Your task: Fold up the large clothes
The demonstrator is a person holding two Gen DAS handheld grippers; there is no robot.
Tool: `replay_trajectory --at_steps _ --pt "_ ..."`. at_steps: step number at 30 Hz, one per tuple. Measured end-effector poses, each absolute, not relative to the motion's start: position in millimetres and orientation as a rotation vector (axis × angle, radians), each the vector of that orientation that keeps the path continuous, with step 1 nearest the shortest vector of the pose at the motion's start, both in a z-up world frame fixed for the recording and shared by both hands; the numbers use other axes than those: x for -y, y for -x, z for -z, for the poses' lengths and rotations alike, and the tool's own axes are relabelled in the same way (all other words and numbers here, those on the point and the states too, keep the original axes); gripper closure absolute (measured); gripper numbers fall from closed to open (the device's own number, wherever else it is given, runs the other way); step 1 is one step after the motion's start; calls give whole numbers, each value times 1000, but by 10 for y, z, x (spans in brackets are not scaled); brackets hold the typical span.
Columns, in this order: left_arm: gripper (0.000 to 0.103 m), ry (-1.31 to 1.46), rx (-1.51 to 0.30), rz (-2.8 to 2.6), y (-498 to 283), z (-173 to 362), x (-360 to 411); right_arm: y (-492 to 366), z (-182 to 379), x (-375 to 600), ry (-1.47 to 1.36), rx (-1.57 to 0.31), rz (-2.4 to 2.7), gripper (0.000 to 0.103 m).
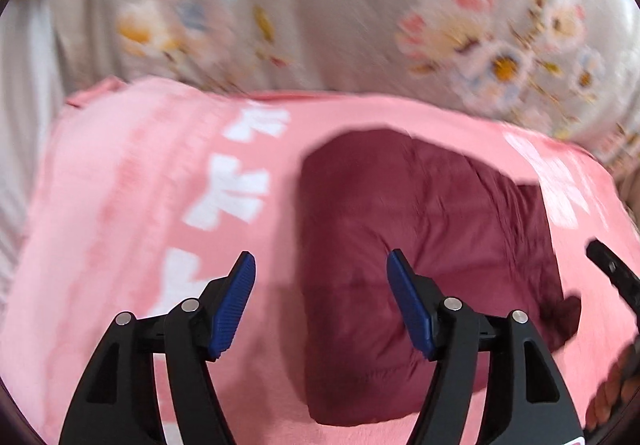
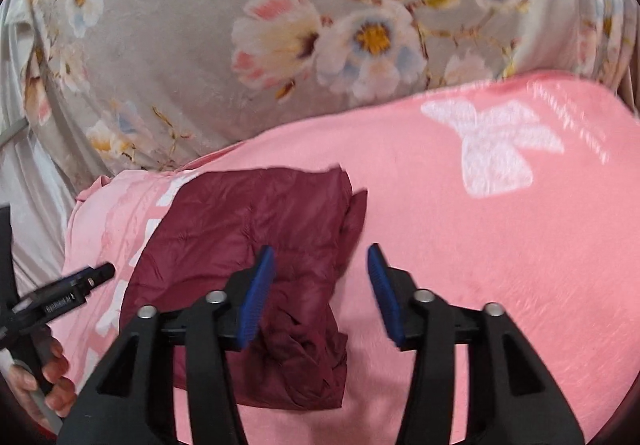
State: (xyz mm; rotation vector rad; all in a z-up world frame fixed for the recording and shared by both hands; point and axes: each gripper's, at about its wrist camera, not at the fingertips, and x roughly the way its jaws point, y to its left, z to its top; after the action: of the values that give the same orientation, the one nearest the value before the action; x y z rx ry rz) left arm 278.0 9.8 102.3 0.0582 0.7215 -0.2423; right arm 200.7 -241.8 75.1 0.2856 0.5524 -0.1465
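A dark red quilted garment (image 1: pixel 420 265) lies folded into a compact block on a pink blanket (image 1: pixel 120 205). It also shows in the right wrist view (image 2: pixel 240 229), with a crumpled end near the bottom. My left gripper (image 1: pixel 320 261) is open and empty, hovering above the garment's left edge. My right gripper (image 2: pixel 322 255) is open and empty, above the garment's right edge. The left gripper shows at the left of the right wrist view (image 2: pixel 80 281). The tip of the right gripper shows at the right edge of the left wrist view (image 1: pixel 612 269).
The pink blanket (image 2: pixel 480 225) with white bow prints covers the surface. Behind it lies a grey floral bedcover (image 1: pixel 360 5), also in the right wrist view (image 2: pixel 200 25). A hand holds the left gripper's handle (image 2: pixel 48 377).
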Motion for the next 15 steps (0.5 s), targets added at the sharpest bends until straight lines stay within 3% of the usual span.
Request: replay_trajectory --at_steps 3,11,15 --pt "35 -79 -713 166 -2813 -1108 116 -2195 -740 2263 -221 -579 162 86" --pt "34 -180 -780 59 -3058 -474 590 -2530 -94 2170 -179 -690 215 86" --pt "26 -184 -721 42 -3024 -283 598 -2517 67 2140 -135 -672 229 86"
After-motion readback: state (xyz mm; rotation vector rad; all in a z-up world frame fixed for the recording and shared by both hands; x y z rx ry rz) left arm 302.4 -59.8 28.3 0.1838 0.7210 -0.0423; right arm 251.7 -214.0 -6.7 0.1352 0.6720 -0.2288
